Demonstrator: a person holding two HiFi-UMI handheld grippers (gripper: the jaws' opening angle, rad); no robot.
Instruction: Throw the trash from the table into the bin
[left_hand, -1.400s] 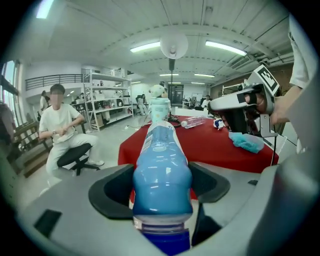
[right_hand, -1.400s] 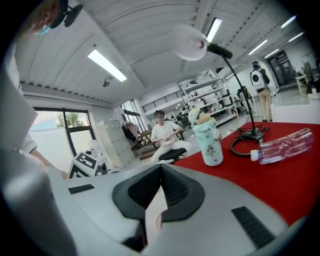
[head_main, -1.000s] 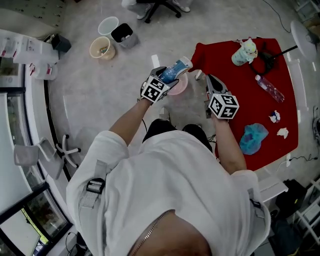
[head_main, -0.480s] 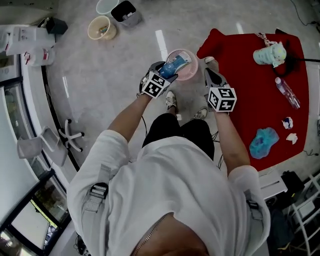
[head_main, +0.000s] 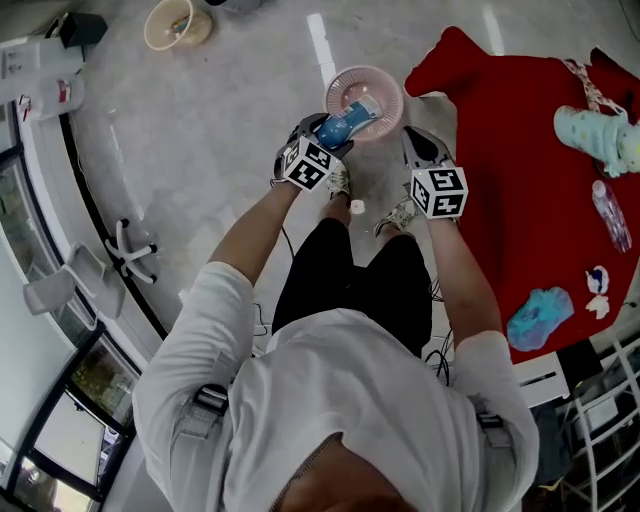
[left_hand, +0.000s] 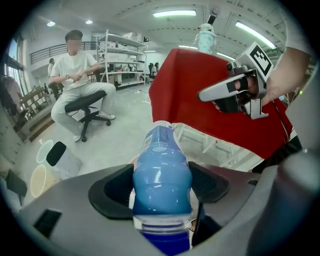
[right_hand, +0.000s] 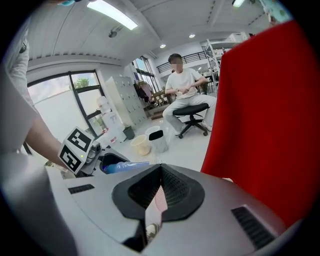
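Aim matters: the left gripper (left_hand: 161, 185) has its fingers clamped on the blue bottle (head_main: 352, 120), whose far end hangs over the pink bin (head_main: 338, 86), left of the red counter (head_main: 520, 150). Centre it over the opening before letting go; the right gripper (right_hand: 160, 189), fingers closed on nothing, should keep aside.

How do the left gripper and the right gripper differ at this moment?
The left gripper is shut on a blue bottle; the right gripper is shut with nothing between its jaws. The left gripper's bottle reaches over the pink bin; the right gripper sits beside it, nearer the red table. Both point forward and down.
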